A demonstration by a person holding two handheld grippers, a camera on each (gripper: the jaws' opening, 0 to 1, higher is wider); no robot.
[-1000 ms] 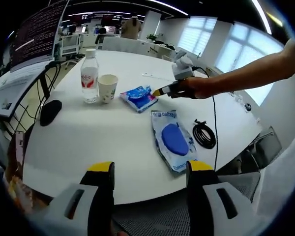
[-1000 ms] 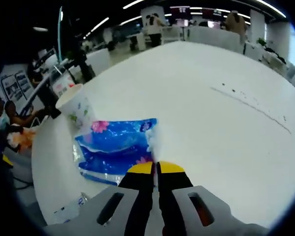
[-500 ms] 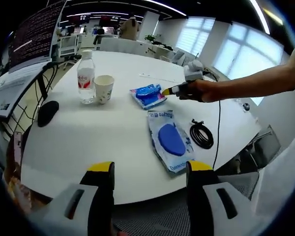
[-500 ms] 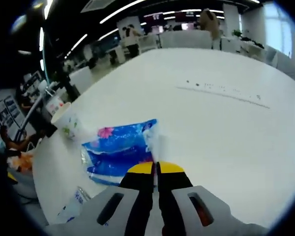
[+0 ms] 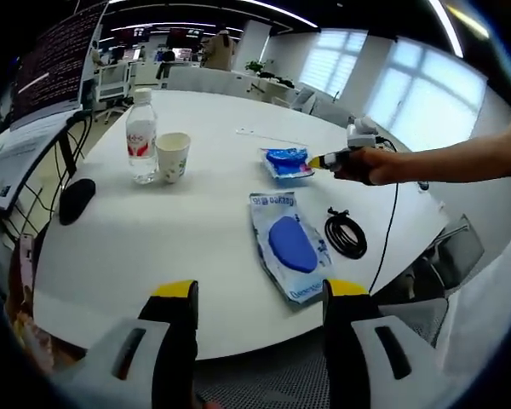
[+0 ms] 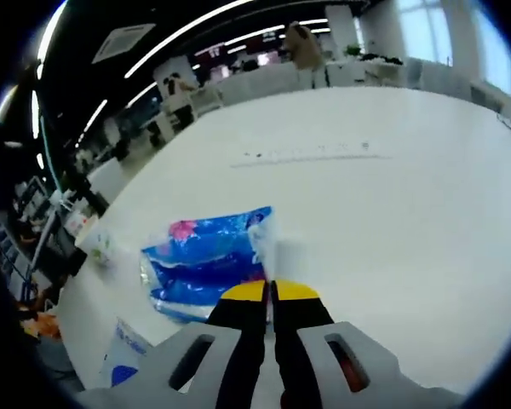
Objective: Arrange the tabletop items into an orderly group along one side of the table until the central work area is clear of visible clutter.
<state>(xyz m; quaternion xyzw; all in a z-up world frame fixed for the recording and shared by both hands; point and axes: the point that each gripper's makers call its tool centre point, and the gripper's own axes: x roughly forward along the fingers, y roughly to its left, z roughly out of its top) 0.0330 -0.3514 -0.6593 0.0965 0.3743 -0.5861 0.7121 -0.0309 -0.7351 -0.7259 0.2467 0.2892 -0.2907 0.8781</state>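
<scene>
White and round, the bench (image 5: 170, 221) sits in an open office with bright windows behind. On it, the blue tissue pack (image 6: 206, 271) is pinched by its edge in the right tongs (image 6: 270, 294), which are pressed together on the wrapper. Over the last second the pack has travelled away from the paper cup (image 5: 171, 156) and water bottle (image 5: 141, 135) toward the window side, and now sits beyond the blue-lidded wipes pack (image 5: 288, 245) and the coiled black cable (image 5: 346, 236). I judge this a drag toward a group forming on that side, which would leave the cup, bottle and black mouse (image 5: 75, 188) as the stragglers. The left tongs (image 5: 254, 294) hang spread and empty off the near edge. Whether the tissue pack is lifted or sliding on the bench is hard to tell; the wipes pack's print is too small to read.
</scene>
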